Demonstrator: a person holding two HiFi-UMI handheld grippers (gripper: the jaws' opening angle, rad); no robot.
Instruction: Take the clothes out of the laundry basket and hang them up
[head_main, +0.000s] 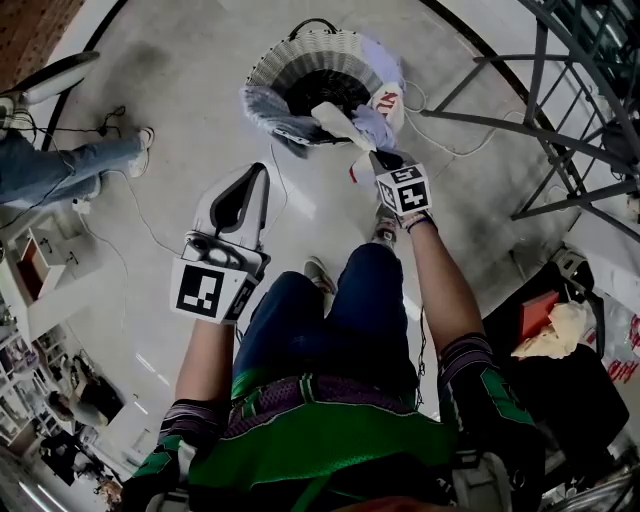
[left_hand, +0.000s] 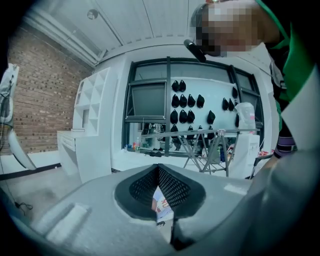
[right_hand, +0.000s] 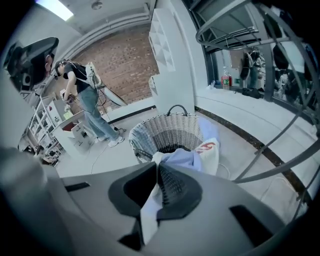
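The right gripper (head_main: 366, 155) clamps a fold of the soft, light, drooping shirt (right_hand: 186, 157); the left gripper (left_hand: 159, 171), jaws closed, should probably take its collar.

A bystander in jeans (head_main: 62, 165) stands at ten o'clock. White shelving (left_hand: 95, 145) meets a brick wall (left_hand: 35, 100) at nine o'clock.

No word or number could be read anywhere. A white cloth (right_hand: 212, 154) draped over the rim of the laundry basket (right_hand: 165, 127) carried red lettering (perhaps an S, too small to be sure). The left cube (head_main: 210, 290) on the left gripper (head_main: 262, 170) and the right cube (head_main: 403, 188) on the right gripper (head_main: 372, 153) showed black-and-white square marker patterns, not letters.
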